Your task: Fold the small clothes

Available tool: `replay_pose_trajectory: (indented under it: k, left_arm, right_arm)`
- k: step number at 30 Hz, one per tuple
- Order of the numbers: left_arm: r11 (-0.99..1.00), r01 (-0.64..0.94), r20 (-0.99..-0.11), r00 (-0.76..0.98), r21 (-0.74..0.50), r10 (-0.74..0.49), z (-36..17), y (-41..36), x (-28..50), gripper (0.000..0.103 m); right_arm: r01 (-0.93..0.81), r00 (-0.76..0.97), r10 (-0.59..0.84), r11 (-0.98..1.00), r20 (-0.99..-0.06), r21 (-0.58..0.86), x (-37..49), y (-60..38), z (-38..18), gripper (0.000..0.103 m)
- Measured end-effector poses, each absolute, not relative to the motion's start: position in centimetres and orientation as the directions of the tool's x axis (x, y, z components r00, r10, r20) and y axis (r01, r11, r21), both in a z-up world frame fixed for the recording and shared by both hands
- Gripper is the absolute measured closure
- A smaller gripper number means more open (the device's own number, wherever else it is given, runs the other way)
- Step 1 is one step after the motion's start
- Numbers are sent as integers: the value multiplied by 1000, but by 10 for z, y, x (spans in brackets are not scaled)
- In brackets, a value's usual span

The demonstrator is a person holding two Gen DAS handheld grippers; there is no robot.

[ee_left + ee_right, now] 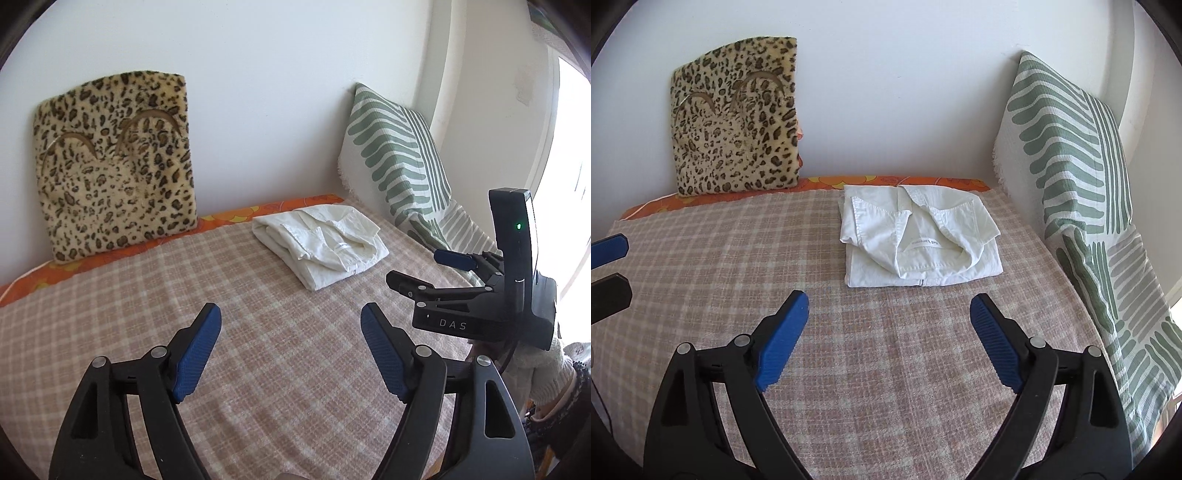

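Note:
A small white collared shirt (321, 245) (919, 243) lies folded into a compact rectangle on the pink checked bed cover (184, 280) (738, 258), collar and label facing up. My left gripper (291, 314) hovers open over the bare cover, short of the shirt, with nothing between its blue pads. My right gripper (889, 299) is also open and empty, just in front of the shirt. In the left wrist view the right gripper (415, 266) shows at the right, beside the shirt. The left gripper's fingertips (613, 245) poke in at the left edge of the right wrist view.
A leopard-print cushion (114, 166) (738, 122) leans on the white wall at the back left. A green-striped pillow (399, 155) (1071, 166) stands along the right side. An orange sheet (236, 214) edges the back. A person's white sleeve (546, 373) is at lower right.

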State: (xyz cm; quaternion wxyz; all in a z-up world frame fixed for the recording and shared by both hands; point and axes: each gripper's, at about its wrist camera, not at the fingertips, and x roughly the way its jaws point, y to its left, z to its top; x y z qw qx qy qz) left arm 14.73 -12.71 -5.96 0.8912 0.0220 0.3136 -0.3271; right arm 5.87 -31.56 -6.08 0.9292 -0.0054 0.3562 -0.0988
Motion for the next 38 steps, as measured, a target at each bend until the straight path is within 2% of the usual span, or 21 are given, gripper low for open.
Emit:
replay_pose_trajectory:
  k: [13,20,25,38]
  left_arm:
    - [815,568,-561,640,-114,-525,-75,-112,112,22]
    - [828,555,-568,658,-77,-494,-80,-109,109,15]
    - [838,537,-572,661,-93,-486,-81,-103,111,6]
    - [842,521,-564,659,-135,-498,-81,-87,115,3]
  right_arm:
    - [181,752,-192,980,-631,-81,34,-294,-74,8]
    - [201,754,-207,976,-624,-81,30,-300,-79,8]
    - [206,755,-214,975,-620,-87,30,-302,-80,7]
    - [205,756,-218,974,-618,-93,31,-299,-79,7]
